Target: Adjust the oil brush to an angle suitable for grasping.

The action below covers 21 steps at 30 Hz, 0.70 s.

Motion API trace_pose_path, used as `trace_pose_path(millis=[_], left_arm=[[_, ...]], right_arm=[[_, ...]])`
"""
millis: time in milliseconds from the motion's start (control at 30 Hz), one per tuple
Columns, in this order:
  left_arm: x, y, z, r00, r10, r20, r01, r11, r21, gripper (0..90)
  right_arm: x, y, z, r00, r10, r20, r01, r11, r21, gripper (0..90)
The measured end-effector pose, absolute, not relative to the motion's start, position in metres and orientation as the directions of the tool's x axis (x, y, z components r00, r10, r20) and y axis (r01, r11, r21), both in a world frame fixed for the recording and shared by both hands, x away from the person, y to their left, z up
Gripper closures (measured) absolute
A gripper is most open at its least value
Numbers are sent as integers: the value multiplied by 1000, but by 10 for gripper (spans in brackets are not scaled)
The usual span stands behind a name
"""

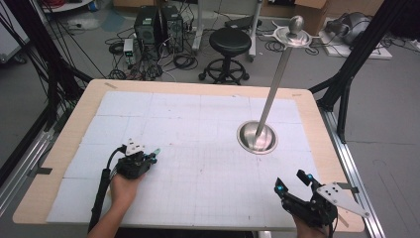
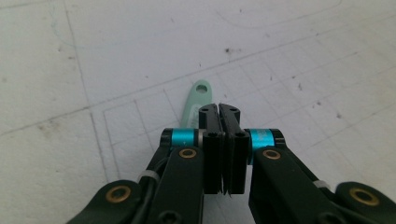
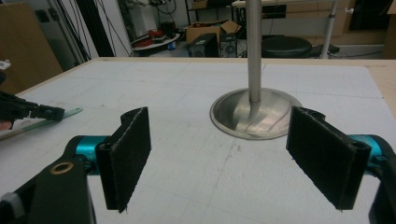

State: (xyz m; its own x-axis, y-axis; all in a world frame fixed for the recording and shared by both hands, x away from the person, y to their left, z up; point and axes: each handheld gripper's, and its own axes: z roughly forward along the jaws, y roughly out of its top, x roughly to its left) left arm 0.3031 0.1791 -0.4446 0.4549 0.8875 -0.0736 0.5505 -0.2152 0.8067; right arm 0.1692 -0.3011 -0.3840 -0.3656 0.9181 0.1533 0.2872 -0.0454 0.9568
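My left gripper (image 1: 151,157) rests low over the white mat at the left, its black jaws pressed together (image 2: 218,114). A thin pale green strip with a hole at its end (image 2: 198,95) sticks out past the tips from under the left-hand jaw; its tip also shows in the high view (image 1: 157,150) and far off in the right gripper view (image 3: 72,112). I cannot tell whether the strip is pinched or lies flat on the mat. My right gripper (image 1: 292,181) is at the near right, open wide (image 3: 219,135), with nothing between its pads.
A metal stand rises from a round steel base (image 1: 256,137) (image 3: 254,112) right of centre, its slanted pole (image 1: 275,84) topped by a dish and ball (image 1: 295,29). The gridded white mat (image 1: 198,124) covers the wooden table. A stool (image 1: 229,42) stands beyond.
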Motion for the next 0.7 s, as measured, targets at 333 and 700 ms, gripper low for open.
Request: trace_pose_path(millis=[333, 700], left_arm=[[278, 238, -417, 545, 813, -203, 425, -59, 904, 469], [242, 264, -406, 684, 704, -192, 272, -2, 962, 172]], right_arm=[[169, -300, -384, -372, 915, 155, 289, -44, 956, 218], [172, -295, -386, -401, 913, 79, 287, 43, 957, 211]])
